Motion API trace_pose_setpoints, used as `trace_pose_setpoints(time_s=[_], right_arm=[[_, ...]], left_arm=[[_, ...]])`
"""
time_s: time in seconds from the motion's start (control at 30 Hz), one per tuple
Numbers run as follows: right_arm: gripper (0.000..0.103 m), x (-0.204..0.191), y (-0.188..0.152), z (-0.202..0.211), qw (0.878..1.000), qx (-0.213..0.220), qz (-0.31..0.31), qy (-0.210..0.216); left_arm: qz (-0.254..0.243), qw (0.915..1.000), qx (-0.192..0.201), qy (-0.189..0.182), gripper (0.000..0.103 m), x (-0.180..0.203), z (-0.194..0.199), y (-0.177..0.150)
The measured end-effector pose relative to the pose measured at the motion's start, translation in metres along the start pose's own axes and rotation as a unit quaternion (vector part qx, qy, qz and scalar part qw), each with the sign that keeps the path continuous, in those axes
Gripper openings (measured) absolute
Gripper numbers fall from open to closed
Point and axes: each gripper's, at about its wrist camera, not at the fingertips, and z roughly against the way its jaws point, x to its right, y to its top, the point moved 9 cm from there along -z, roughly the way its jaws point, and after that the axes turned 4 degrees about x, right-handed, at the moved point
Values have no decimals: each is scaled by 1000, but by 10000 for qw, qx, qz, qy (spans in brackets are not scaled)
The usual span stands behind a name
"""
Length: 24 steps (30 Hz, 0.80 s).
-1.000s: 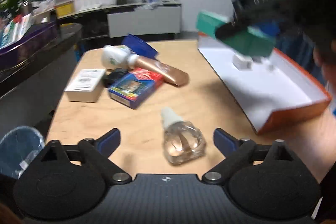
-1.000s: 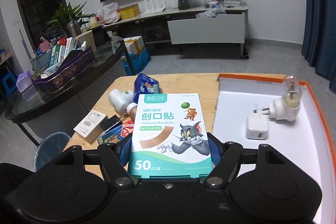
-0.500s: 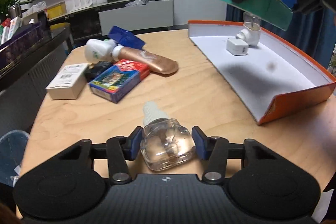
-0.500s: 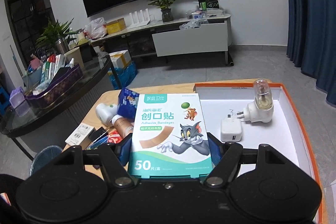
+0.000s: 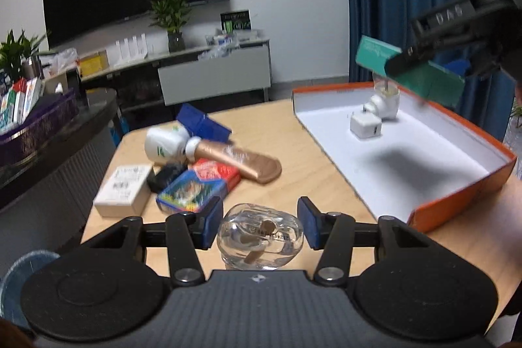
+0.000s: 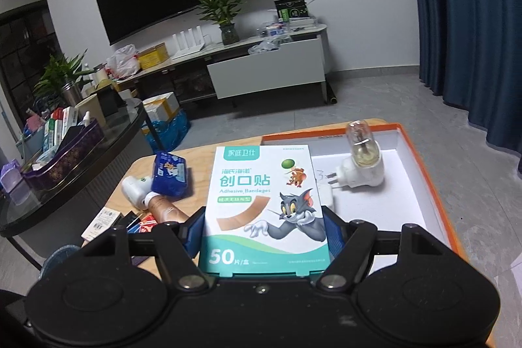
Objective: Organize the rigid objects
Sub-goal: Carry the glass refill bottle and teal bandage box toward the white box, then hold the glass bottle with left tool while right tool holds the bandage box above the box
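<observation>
The clear glass bottle (image 5: 261,238) sits between the left gripper (image 5: 261,225) jaws, its rounded sides pinched by the blue pads (image 5: 212,225), base turned toward the camera and neck pointing away and down; it looks lifted just clear of the tabletop (image 5: 313,172), though the gap beneath is hard to judge. It is probably rigid, smooth and breakable, with liquid inside that adds weight low in the body, so a hold across the widest part of the belly seems safest, firm enough to stop it sliding yet not crushing. The right gripper (image 6: 261,234) has its jaws clenched on the bandage box (image 6: 266,204), gripping the long edges near the lower end; this carton is likely light and stiff but would dent under hard pressure. Ahead of and below those jaws lies the orange-rimmed tray (image 6: 421,162), already holding a white charger (image 5: 365,127) and a plug-in vaporizer (image 6: 360,165). Left of both jaws, a bronze tube (image 5: 235,159), a card pack (image 5: 195,189) and a white carton (image 5: 122,189) wait on the tabletop.
</observation>
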Motion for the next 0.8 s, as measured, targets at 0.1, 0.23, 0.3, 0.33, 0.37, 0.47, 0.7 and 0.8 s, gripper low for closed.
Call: trace_pose_setpoints(time_s=[0.1, 0.23, 0.3, 0.33, 0.37, 0.47, 0.7, 0.8], right_arm=[[84, 6, 3, 3, 10000, 52, -21, -62], [84, 17, 9, 11, 9998, 127, -71, -148], [84, 24, 12, 17, 9996, 156, -69, -224], [84, 29, 12, 19, 9995, 155, -75, -258], [84, 33, 13, 20, 9994, 161, -82, -299], [84, 50, 13, 26, 9987, 156, -101, -473], [84, 84, 13, 36, 9970, 117, -137, -752], [84, 93, 10, 36, 9965, 93, -210, -808]], left_arm=[[44, 9999, 97, -43, 52, -1, 0, 11], [128, 9994, 255, -219, 52, 10, -2, 34], [184, 9988, 262, -359, 52, 20, -7, 47], [216, 9984, 267, -440, 52, 27, -9, 54], [264, 9979, 260, -531, 52, 33, -13, 60], [479, 9953, 217, -812, 52, 54, -25, 81], [683, 9912, 161, -1125, 52, 90, -52, 119], [789, 9901, 52, -1157, 52, 94, -59, 118]])
